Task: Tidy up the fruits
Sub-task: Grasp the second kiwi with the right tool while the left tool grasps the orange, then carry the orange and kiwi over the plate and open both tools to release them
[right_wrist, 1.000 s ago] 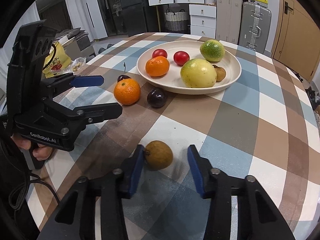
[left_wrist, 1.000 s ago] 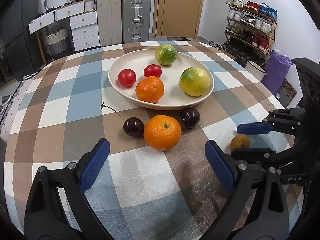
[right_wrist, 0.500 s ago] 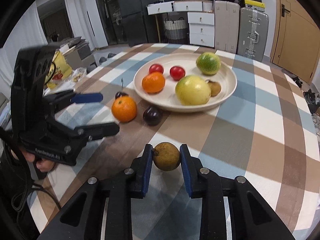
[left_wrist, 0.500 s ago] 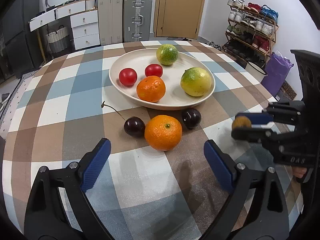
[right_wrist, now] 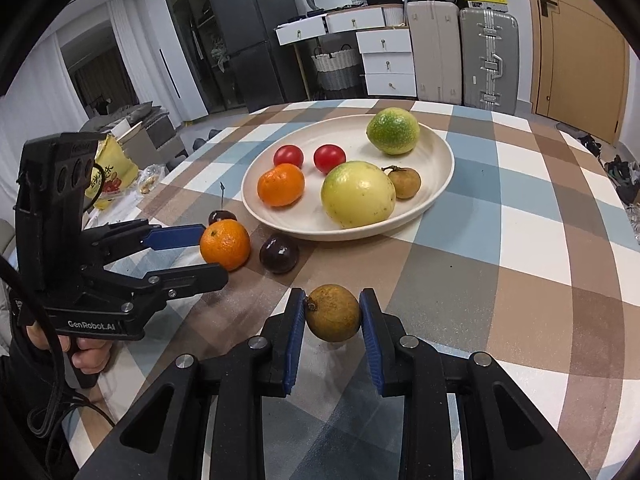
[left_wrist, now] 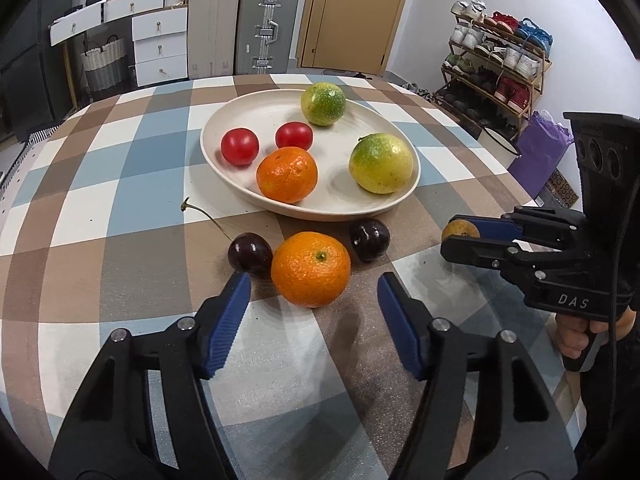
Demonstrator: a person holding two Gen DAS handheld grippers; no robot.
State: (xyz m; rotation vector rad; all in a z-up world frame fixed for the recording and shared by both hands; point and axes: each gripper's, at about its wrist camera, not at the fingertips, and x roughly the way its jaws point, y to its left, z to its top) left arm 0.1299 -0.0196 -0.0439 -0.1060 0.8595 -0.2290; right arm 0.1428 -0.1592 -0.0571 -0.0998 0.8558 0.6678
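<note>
A cream plate point(left_wrist: 256, 116) point(right_wrist: 440, 148) on the checked table holds two red tomatoes, an orange, two green-yellow fruits and a small brown fruit point(right_wrist: 405, 182). On the cloth in front lie a loose orange point(left_wrist: 310, 269) point(right_wrist: 225, 244), a stemmed cherry point(left_wrist: 250, 253) and a dark plum point(left_wrist: 369, 239) point(right_wrist: 279, 254). My left gripper point(left_wrist: 314, 312) is open, its fingers either side of the loose orange and just short of it. My right gripper point(right_wrist: 332, 320) is shut on a brown longan point(right_wrist: 333, 312) point(left_wrist: 460, 230), held above the table.
The round table's edge point(right_wrist: 624, 216) curves away on the right. Suitcases point(left_wrist: 266, 26), white drawers point(left_wrist: 160, 44) and a shoe rack point(left_wrist: 496, 64) stand behind the table. A yellow snack bag point(right_wrist: 110, 172) lies beyond the far-left edge.
My right gripper closed on the longan and lifted it off the table toward the plate. My left gripper moved forward and narrowed around the loose orange.
</note>
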